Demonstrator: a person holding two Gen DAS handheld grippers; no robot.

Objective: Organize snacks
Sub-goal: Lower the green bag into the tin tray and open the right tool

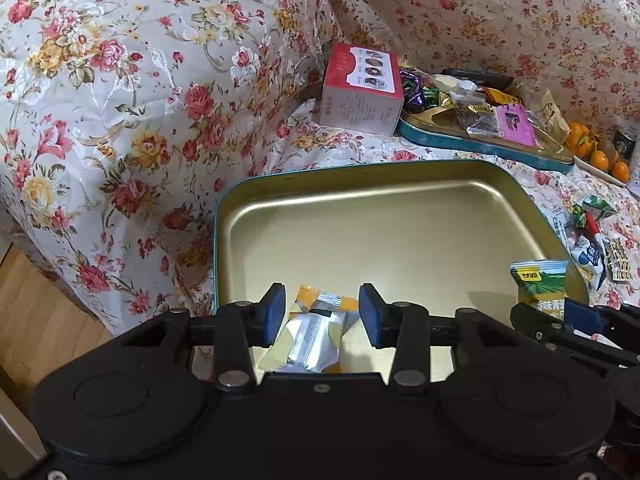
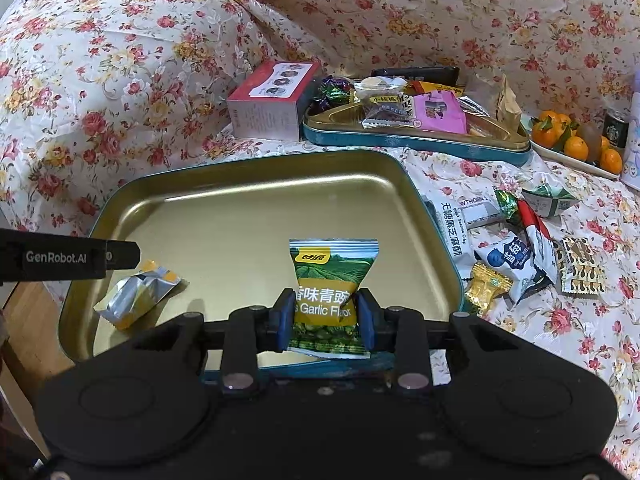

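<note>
A gold tin tray (image 1: 400, 216) (image 2: 240, 208) lies on the floral sofa. My left gripper (image 1: 322, 314) is open above the tray's near edge, and a silver and yellow snack packet (image 1: 312, 336) (image 2: 138, 298) lies in the tray between and below its fingers. My right gripper (image 2: 325, 322) is shut on a green garlic pea packet (image 2: 328, 292) (image 1: 540, 284), held upright over the tray's near right part. The left gripper's black finger (image 2: 72, 258) shows at the left of the right wrist view.
A second tin tray (image 2: 420, 142) with several snacks sits behind, next to a pink box (image 2: 268, 100). Loose snack packets (image 2: 516, 248) lie on the sofa to the right of the gold tray. A plate of oranges (image 2: 576, 144) stands far right.
</note>
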